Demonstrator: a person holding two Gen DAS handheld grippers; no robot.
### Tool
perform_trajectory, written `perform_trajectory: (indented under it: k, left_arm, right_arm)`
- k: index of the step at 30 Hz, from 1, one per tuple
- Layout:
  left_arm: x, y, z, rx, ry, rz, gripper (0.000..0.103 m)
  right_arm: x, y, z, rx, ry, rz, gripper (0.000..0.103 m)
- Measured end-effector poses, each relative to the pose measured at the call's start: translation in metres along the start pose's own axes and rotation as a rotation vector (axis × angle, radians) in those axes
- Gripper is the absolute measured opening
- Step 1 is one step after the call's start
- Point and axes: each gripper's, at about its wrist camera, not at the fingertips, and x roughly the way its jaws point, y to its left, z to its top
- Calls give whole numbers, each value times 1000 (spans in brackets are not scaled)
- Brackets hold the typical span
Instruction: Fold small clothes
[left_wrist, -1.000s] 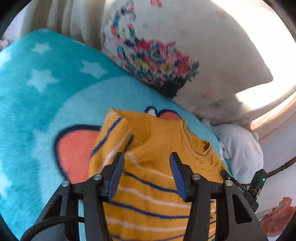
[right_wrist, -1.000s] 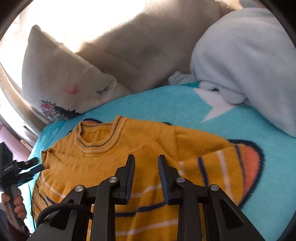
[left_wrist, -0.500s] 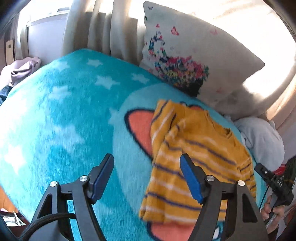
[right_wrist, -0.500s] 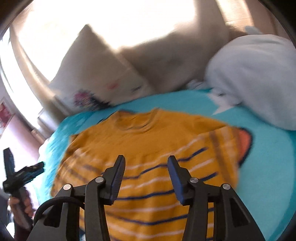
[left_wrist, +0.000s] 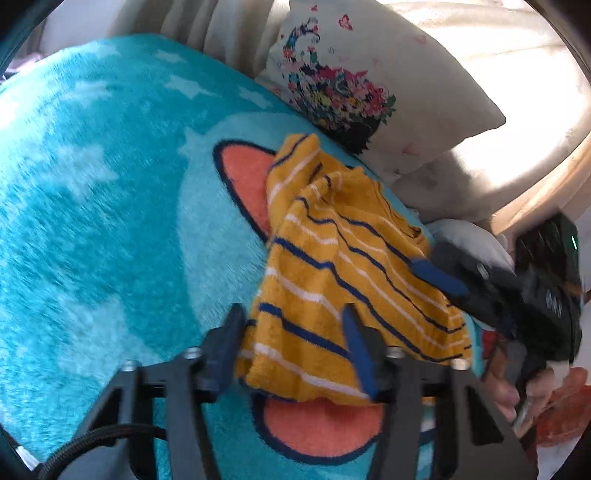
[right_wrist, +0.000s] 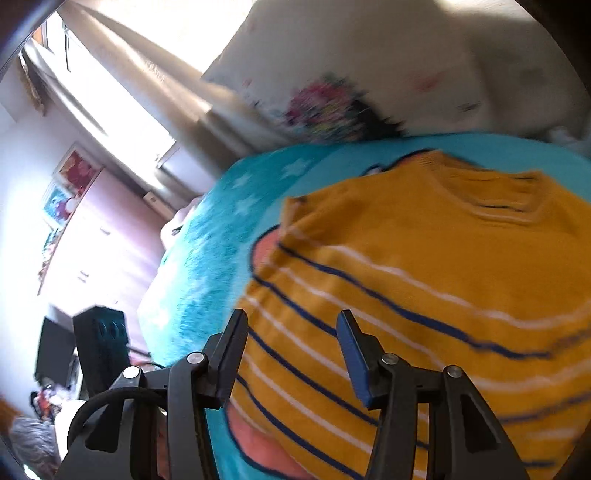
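Mustard striped sweater (left_wrist: 343, 273) lies on teal blanket (left_wrist: 110, 221), apparently ungripped, between parted left gripper (left_wrist: 291, 343) and right gripper (right_wrist: 291, 347) jaws.

Sweater (left_wrist: 343, 266) on blanket (left_wrist: 110, 221); pillow (left_wrist: 388, 85) behind sweater.

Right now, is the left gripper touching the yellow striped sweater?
Cannot tell. In the left wrist view the left gripper is open with its fingers straddling the yellow striped sweater's lower left corner, but motion blur and the viewing angle hide any contact or gap.
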Motion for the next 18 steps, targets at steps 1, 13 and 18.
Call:
perform_trajectory:
  k: [1, 13, 18]
  left_arm:
    - [0, 1, -1, -3, -7, -4, 48]
    - [3, 20, -5, -111, -41, -106, 12]
    - [2, 25, -5, -152, -49, -139, 12]
  right_arm:
    - [14, 4, 6, 0, 28, 8, 56]
    - [113, 49, 45, -128, 215, -137, 66]
    - [138, 66, 47, -224, 278, -253, 67]
